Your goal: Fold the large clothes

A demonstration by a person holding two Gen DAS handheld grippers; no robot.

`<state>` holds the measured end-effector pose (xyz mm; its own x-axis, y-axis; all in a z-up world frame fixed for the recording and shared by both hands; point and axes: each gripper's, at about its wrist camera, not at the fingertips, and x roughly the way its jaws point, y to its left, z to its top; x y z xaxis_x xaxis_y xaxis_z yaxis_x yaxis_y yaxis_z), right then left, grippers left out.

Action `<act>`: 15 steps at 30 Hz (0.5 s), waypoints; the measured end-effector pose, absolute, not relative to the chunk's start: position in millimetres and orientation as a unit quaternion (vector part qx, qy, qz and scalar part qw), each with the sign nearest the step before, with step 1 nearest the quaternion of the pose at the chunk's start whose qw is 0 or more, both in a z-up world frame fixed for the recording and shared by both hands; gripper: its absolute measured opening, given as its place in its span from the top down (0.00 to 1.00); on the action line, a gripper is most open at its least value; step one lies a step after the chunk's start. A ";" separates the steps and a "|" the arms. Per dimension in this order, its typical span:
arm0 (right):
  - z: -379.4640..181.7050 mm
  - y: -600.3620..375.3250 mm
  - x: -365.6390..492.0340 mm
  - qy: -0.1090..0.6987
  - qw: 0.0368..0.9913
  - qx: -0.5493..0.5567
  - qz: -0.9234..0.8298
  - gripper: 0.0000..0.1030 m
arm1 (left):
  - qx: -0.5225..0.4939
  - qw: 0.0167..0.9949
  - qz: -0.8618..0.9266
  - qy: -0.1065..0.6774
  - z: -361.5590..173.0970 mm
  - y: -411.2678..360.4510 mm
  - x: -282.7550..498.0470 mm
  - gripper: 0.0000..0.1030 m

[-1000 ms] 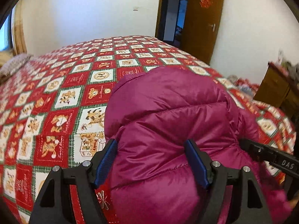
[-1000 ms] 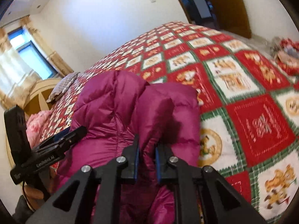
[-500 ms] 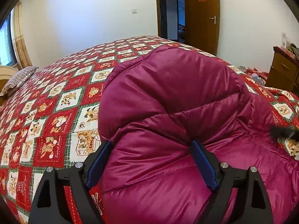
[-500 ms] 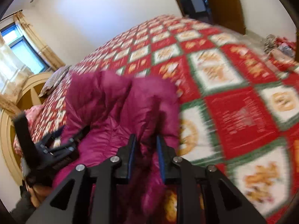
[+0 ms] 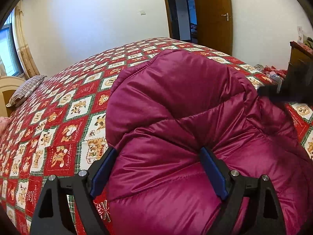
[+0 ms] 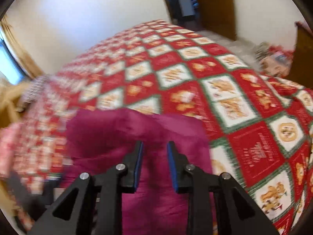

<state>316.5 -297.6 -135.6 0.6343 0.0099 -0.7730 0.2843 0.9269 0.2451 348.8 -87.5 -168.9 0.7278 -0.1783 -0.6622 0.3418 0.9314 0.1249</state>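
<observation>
A magenta puffer jacket lies bunched on the bed, folded over on itself. My left gripper is wide open, its blue pads on either side of a puffy fold of the jacket. In the right wrist view, which is blurred, the jacket lies below and ahead. My right gripper is shut on a fold of the jacket, the fabric pinched between its blue pads. The right gripper also shows as a dark shape at the right edge of the left wrist view.
The bed carries a red, white and green patchwork quilt. A striped pillow lies by the headboard at the left. A wooden door and a dresser stand at the right.
My right gripper has swung to the right and its jaws stand slightly wider on the fold. The left gripper has lowered onto the jacket and stays open.
</observation>
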 end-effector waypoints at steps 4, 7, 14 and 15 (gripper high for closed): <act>-168.7 -312.3 310.5 0.410 0.893 0.167 -0.086 0.74 | 0.120 0.920 -0.144 0.344 -167.8 -88.7 350.1 0.15; -178.9 -310.2 312.0 0.398 0.901 0.153 -0.081 0.74 | 0.113 0.915 -0.148 0.357 -165.2 -87.1 354.6 0.14; -187.7 -305.2 305.7 0.377 0.914 0.133 -0.074 0.74 | 0.056 0.916 -0.152 0.367 -140.7 -68.0 379.0 0.14; -189.1 -307.4 306.2 0.377 0.913 0.140 -0.069 0.74 | 0.053 0.917 -0.147 0.368 -138.2 -67.7 388.8 0.14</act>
